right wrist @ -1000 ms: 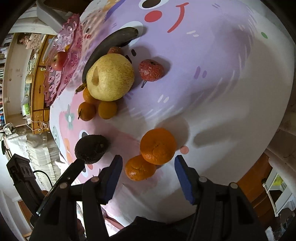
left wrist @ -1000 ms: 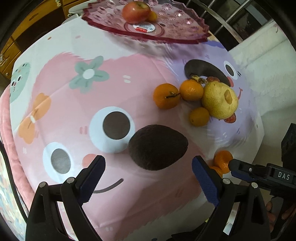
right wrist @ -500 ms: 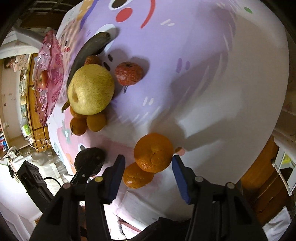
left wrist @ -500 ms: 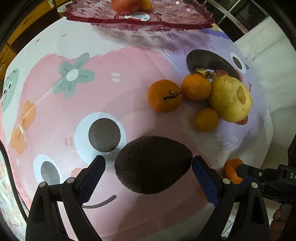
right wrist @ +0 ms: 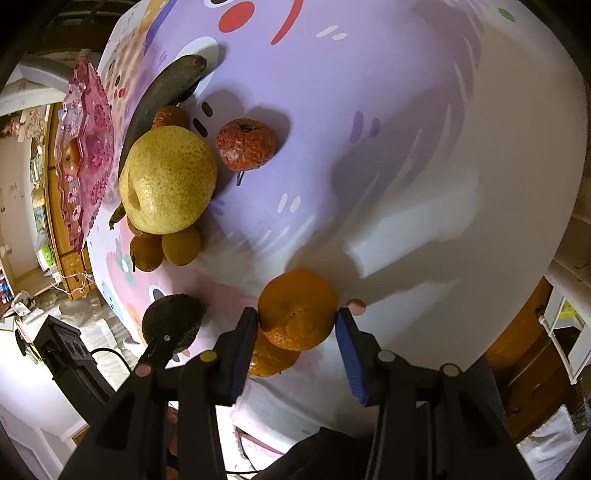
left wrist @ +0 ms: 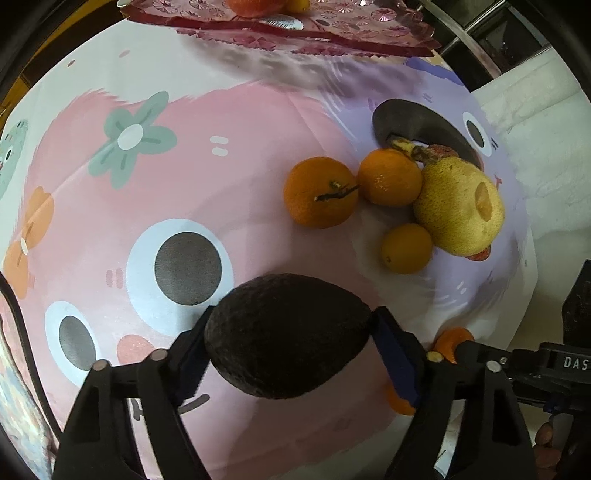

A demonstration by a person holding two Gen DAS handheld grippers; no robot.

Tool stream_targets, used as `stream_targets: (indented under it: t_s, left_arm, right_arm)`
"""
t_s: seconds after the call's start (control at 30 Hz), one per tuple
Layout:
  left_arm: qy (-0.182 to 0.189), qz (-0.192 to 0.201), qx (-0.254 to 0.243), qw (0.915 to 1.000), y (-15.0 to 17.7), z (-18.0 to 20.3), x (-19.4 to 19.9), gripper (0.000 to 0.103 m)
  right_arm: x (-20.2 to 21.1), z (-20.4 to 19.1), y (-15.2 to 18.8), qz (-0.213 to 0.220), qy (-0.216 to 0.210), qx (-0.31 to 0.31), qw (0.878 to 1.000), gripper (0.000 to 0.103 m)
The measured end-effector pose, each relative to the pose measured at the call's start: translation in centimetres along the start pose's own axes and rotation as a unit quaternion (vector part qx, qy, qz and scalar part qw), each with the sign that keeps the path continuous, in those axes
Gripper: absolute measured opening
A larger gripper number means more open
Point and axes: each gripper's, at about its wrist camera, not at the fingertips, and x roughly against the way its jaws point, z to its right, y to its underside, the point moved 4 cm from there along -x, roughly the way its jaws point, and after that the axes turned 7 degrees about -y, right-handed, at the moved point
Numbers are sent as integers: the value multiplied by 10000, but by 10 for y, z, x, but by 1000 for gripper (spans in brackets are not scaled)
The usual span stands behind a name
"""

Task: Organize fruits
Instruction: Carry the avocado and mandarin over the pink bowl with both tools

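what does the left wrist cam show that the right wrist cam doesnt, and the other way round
Only the left wrist view shows the left gripper head-on, its jaws closed on the avocado, and the printed flower on the cloth.

Only the right wrist view shows the right gripper, its jaws against the big orange, the whole wrinkled red fruit, and the full length of the dark banana.

Both show the yellow pear, the small oranges beside it, the pink dish with an apple, and the avocado.
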Motion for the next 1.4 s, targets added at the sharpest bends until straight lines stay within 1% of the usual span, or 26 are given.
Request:
stream_targets:
  t_s: [0.13,0.27,0.37,0.63,0.83,1.0,1.13,1.23,1.4]
  left_arm:
    - [5,-83,139,9999,1,0,0,79]
    - [-142,-174,293,9993,3,-2,1,79]
    - [-165,-184,489,9985,6,-6,8,79]
    - [-221,-10,1090,9938,5,-15,44,79]
    - [-300,198,1522,9877,-8,-22,78,79]
    - [-357,538,1796,9816,-26,-26,105,79]
    - [-381,827,2012,9753,-47,-30,123,79]
    - [-370,1052,2159,9700,-60,-31,134,79]
    - [-359,1374,2372,9610,-84,-30,139,79]
  right_arm:
    - [0,-4,-3,-132,-54,76,9999,42]
    - [7,-17,-7,-215,-47,280,9994,42]
    - [12,-28,-10,-268,-45,457,9986,42]
    - [29,-70,-25,-417,-67,1093,9931,42]
    - [43,-106,-35,-484,-109,1675,9846,42]
    - [56,-139,-46,-433,-129,2251,9733,42]
    - [64,-164,-57,-261,-44,2824,9589,42]
    - [66,-183,-67,-87,9,3229,9464,42]
    - [66,-210,-78,89,-81,3904,9206,42]
